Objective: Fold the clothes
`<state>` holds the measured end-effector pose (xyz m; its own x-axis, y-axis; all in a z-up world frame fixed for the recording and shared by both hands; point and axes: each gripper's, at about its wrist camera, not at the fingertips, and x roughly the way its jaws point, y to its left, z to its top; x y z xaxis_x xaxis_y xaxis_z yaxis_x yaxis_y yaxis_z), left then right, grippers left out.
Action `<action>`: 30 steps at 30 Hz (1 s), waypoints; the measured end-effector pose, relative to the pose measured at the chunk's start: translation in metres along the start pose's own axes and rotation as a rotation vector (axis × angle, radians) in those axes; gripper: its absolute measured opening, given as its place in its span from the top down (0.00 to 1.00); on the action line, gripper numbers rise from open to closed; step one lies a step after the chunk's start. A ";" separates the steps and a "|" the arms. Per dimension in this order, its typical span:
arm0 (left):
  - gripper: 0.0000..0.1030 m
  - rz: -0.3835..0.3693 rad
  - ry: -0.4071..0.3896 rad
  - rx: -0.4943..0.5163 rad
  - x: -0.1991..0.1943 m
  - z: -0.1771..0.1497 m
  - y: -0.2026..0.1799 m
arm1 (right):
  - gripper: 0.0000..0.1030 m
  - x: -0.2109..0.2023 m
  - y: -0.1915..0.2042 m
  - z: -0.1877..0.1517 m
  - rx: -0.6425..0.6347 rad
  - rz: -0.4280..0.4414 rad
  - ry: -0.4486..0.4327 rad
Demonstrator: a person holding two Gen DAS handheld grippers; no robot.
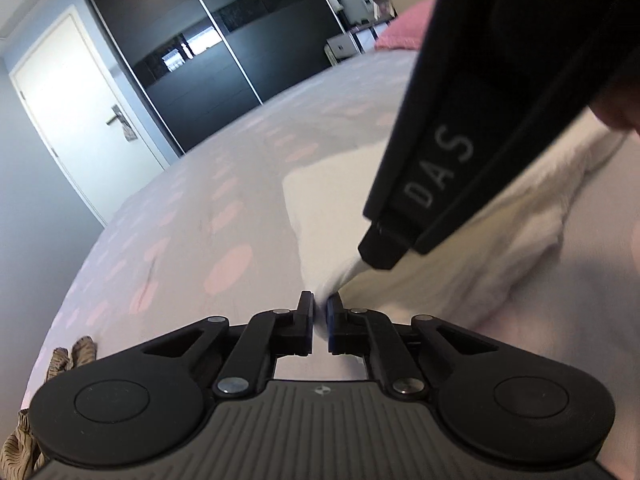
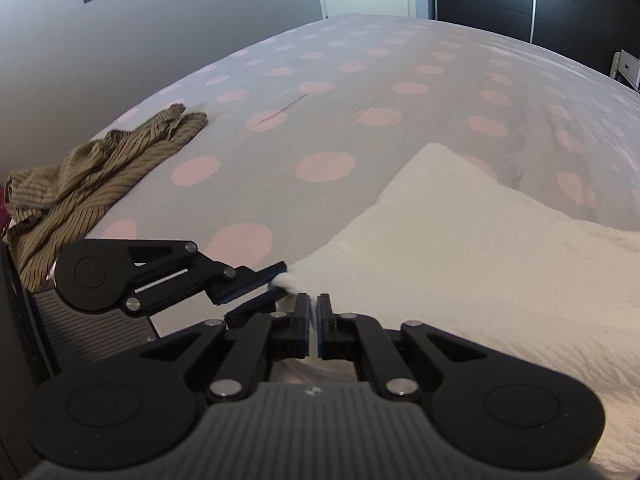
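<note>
A: Bedroom first, from the left wrist view: a bedspread (image 1: 224, 184) with pink dots runs back to a dark sliding wardrobe (image 1: 192, 44) and a white door (image 1: 76, 108) at far left. Where is the cloth?

B: The white garment (image 1: 472, 240) lies right of centre on the bedspread. The left gripper (image 1: 319, 312) has its jaws drawn narrow, with a pinch of the white corner between them. The right gripper (image 1: 380, 256) comes in from the upper right and its tip presses into the same fabric, just beyond.

A: And from the right wrist view?

B: Same dotted bedspread (image 2: 360, 80), grey wall (image 2: 160, 20) behind. The white garment (image 2: 500, 272) spreads to the right. The left gripper (image 2: 276, 280) enters from the left, clamped on a tuft of the near corner. The right gripper (image 2: 313, 312) is closed to a slit; whether any cloth sits in it cannot be told here. A striped olive garment (image 2: 100, 176) waits crumpled at far left.

A: So which step?

B: Probably taking hold of the near corner to begin a fold. Next, the right one likely needs its own grip further along the edge, then both lift together.
</note>
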<state>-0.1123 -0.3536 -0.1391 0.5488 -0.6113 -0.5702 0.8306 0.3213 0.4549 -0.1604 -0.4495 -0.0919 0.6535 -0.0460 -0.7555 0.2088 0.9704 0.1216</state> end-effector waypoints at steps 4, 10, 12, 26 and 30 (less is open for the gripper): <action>0.97 -0.035 0.050 0.065 0.000 -0.015 -0.001 | 0.96 0.009 0.006 -0.008 -0.057 -0.052 0.076; 0.96 -0.105 0.094 0.079 -0.003 -0.030 0.008 | 0.96 0.016 0.000 -0.024 -0.063 -0.096 0.152; 0.96 -0.120 0.105 0.056 -0.002 -0.032 0.009 | 0.94 0.014 -0.003 -0.028 -0.054 -0.108 0.158; 0.48 -0.090 0.053 0.069 -0.005 -0.002 -0.022 | 0.64 -0.036 -0.049 -0.058 0.093 -0.268 0.109; 0.49 -0.076 0.043 0.084 -0.003 0.000 -0.025 | 0.57 -0.064 -0.087 -0.073 0.251 -0.339 0.065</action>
<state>-0.1349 -0.3595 -0.1486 0.4897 -0.5991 -0.6335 0.8600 0.2121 0.4641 -0.2733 -0.5134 -0.1010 0.4718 -0.3300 -0.8176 0.5801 0.8145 0.0060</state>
